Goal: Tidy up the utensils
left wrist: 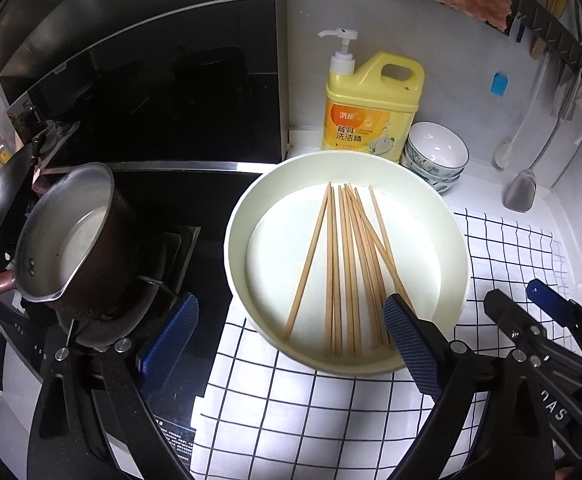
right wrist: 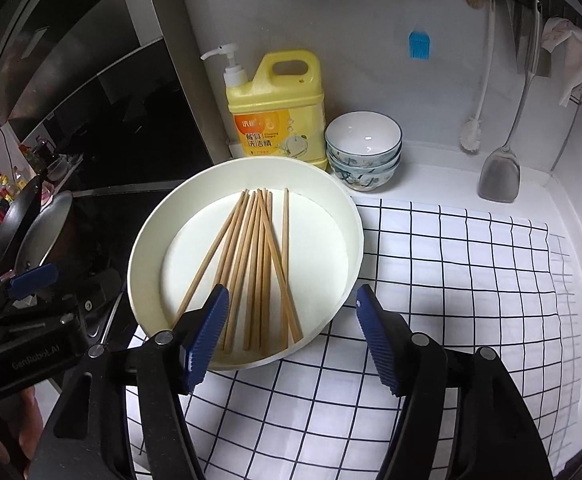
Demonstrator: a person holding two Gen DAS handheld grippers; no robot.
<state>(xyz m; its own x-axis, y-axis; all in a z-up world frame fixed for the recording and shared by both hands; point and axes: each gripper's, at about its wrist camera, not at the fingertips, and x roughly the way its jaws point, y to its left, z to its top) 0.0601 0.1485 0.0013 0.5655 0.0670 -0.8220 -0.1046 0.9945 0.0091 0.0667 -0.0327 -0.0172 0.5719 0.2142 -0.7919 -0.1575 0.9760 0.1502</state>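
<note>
Partly hidden chopsticks (left wrist: 347,264) in basin (left wrist: 235,240) — left gripper (left wrist: 291,320) covering ends

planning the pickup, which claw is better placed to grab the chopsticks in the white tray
Right, probably. The right claw is open and frames the near ends of the chopsticks. The left claw straddles the white tray's stove-side wall.

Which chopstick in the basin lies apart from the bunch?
The one farthest left in the left wrist view, chopstick: it slants away alone across the basin floor, while the rest crowd and cross together.
</note>
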